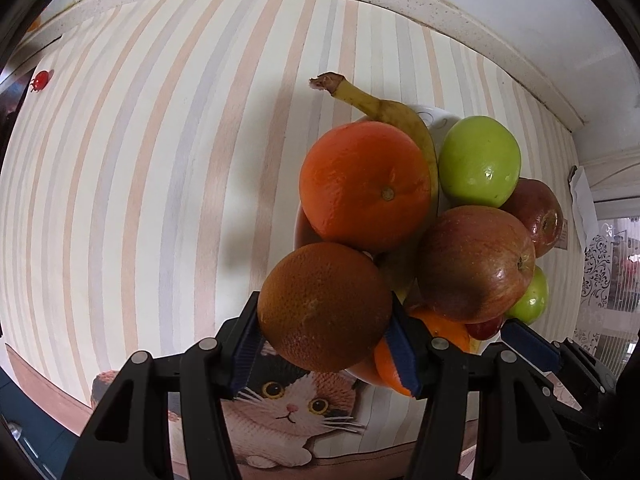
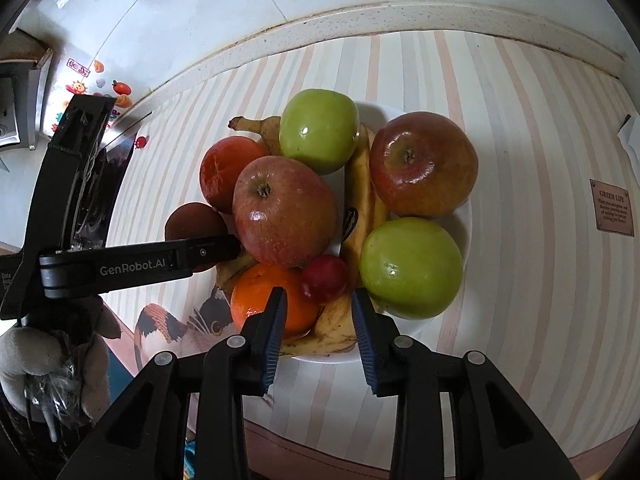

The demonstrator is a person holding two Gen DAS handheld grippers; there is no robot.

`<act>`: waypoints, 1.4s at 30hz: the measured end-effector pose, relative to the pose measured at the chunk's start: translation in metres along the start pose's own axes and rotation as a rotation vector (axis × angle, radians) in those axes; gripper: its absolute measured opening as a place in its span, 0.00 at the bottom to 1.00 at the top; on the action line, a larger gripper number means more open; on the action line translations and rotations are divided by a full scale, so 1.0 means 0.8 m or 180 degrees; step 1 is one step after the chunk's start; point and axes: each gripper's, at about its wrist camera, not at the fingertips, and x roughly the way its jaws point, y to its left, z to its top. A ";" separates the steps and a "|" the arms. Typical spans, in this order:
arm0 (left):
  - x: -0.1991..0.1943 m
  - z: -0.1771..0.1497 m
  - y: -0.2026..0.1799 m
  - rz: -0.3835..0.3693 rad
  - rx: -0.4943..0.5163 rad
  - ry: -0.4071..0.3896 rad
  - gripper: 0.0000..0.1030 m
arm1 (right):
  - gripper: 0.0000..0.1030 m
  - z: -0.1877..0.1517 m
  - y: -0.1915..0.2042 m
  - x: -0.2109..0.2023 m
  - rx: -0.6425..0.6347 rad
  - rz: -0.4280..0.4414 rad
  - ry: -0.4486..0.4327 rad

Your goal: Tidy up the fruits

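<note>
While clamped in the left gripper [image 1: 326,344], a dull, brownish, pitted orange [image 1: 324,306]; right gripper [image 2: 320,320] spread apart.

Ahead of the right fingers [image 2: 276,320], the white plate [image 2: 466,216] carried two green apples [image 2: 318,130] [image 2: 410,266], two red apples [image 2: 284,210] [image 2: 424,164], two oranges [image 2: 228,178] [image 2: 268,300] and one small red fruit [image 2: 325,279]. Bananas [image 2: 362,196] lay among them, their number unclear. A third orange [image 1: 324,306] sat between the left fingers [image 1: 404,354].

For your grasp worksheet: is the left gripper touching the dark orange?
Touching: the left wrist view shows the left gripper with both pads pressed against the dark orange.
</note>
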 end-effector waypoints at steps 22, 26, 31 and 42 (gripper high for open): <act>-0.010 -0.007 0.005 -0.0079 0.0019 0.0024 0.54 | 0.46 -0.014 -0.009 -0.012 0.0173 -0.0001 -0.0044; -0.011 -0.010 0.001 -0.0049 0.0047 0.0037 0.54 | 0.46 -0.015 -0.009 -0.012 0.0201 0.0002 -0.0045; -0.019 -0.016 0.000 -0.0053 0.0053 0.0011 0.54 | 0.47 -0.017 -0.007 -0.013 0.0207 0.0008 -0.0052; -0.084 -0.077 -0.014 0.0209 0.0263 -0.0325 0.54 | 0.94 -0.025 0.012 -0.053 0.0216 -0.0346 -0.0152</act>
